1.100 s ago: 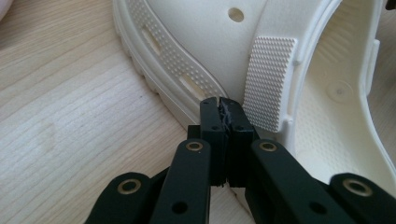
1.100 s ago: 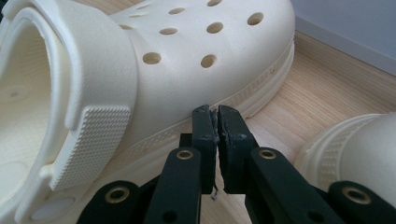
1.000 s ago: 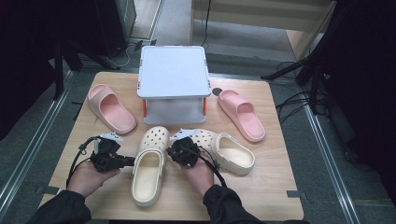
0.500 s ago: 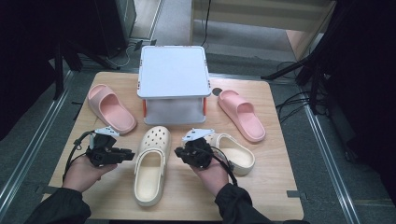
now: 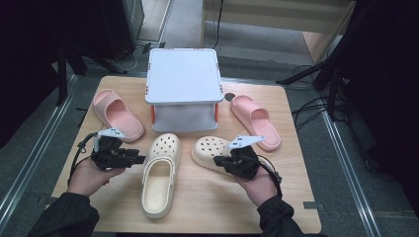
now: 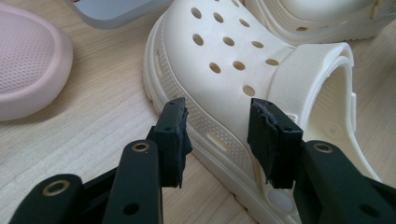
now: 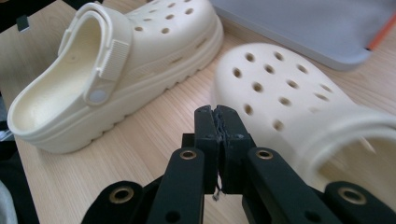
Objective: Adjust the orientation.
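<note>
Clog (image 5: 159, 177) lengthwise, toe toward shelf (image 5: 183, 81)

Two pink rubber slides (image 5: 117, 114) (image 5: 255, 121) flank a grey square-topped plastic stand (image 5: 183, 76), on the wooden tabletop (image 5: 217, 197) beyond both hand-held grippers

My left gripper (image 6: 219, 135) low over pale wooden table (image 6: 88, 121); jaws have just been opening, pads apart, framing side wall of cream perforated foam clog (image 6: 243, 56), not pressing it; second cream clog (image 6: 317, 16) beyond; pink foam slide (image 6: 30, 65) at left; grey plastic platform edge (image 6: 112, 8) at top.
</note>
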The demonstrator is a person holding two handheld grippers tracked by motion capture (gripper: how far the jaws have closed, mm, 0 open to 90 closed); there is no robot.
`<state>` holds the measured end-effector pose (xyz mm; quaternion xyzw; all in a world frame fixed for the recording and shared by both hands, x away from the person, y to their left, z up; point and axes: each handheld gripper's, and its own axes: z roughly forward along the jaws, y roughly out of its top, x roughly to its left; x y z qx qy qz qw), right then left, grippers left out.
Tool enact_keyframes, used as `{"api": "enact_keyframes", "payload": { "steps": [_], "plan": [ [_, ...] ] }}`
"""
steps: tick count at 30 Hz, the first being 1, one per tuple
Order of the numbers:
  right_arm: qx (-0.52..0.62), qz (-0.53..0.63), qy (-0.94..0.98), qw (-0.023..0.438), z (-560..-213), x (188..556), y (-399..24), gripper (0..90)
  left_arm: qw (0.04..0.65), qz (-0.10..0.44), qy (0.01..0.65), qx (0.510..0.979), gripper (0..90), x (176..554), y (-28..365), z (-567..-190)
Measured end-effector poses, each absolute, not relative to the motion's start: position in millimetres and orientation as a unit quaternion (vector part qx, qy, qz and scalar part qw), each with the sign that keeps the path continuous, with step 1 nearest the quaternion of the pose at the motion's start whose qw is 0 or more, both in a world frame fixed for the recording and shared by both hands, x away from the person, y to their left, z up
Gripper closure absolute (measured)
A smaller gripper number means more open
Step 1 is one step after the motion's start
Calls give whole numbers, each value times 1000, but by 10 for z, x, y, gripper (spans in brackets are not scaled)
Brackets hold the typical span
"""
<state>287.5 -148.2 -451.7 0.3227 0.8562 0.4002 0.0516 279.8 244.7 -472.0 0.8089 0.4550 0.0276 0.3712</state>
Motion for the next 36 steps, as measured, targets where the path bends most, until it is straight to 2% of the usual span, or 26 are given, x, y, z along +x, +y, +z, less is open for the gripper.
{"api": "enact_keyframes", "payload": {
  "steps": [6,15,23,36],
  "plan": [
    [355,398,842,78,-4499,2854,-1835,900,368,23,444,817,535,2762,2449,-4743],
    [382,370,841,103,-4611,2969,-2055,900,369,16,440,818,533,2809,2506,-4820],
    [378,350,852,92,-4753,3130,-1951,900,362,9,442,821,539,2829,2507,-4865],
    [354,349,863,93,-4719,3054,-1700,900,346,-11,431,834,551,2804,2451,-4931]
  ]
}}
